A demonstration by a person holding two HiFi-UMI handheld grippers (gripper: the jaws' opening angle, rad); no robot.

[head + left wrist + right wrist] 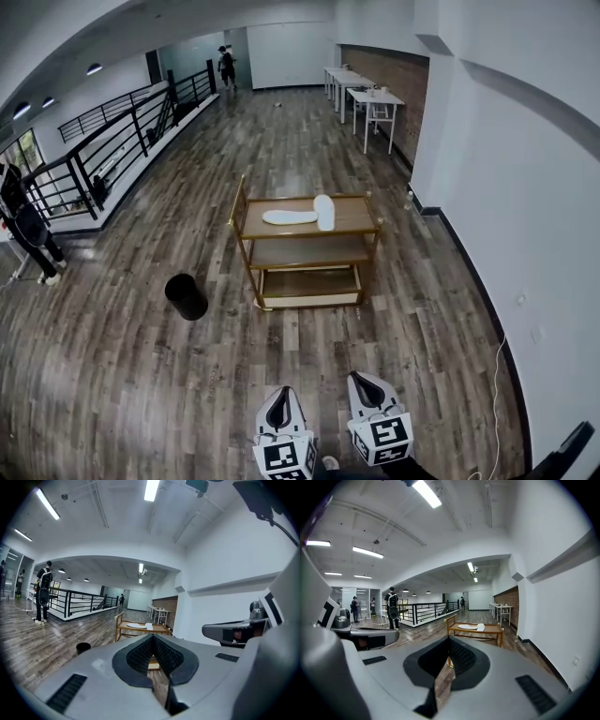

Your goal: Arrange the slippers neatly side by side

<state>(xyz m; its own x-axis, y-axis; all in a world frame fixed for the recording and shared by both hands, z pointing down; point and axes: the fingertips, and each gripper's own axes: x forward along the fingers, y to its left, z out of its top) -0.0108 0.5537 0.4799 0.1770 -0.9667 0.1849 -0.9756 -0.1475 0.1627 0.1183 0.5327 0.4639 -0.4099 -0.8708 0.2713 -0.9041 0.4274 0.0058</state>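
One slipper (290,217) is lying crosswise on the top shelf of a wooden cart (354,223), its length running left to right. A second slipper (324,212) is lying at its right end, running near to far, so the pair is forming a corner rather than sitting side by side. They seem to be touching where they meet. Both are white. The cart is standing in the middle of the wood floor (141,375), with two lower shelves showing under the top one.

The left gripper (280,405) and the right gripper (367,384) are hovering low at the near edge of the head view, just beside each other and well apart from the cart. Both are pointing toward the cart. The left gripper's jaws are pressing together at the tips with nothing between them. The right gripper's jaws are likewise meeting and holding nothing.

A black bin (186,296) is standing on the floor to the left of the cart. White tables (373,97) are lining the brick wall on the far right. A black railing (112,142) is running along the left side, and a person (28,232) is standing beside it.
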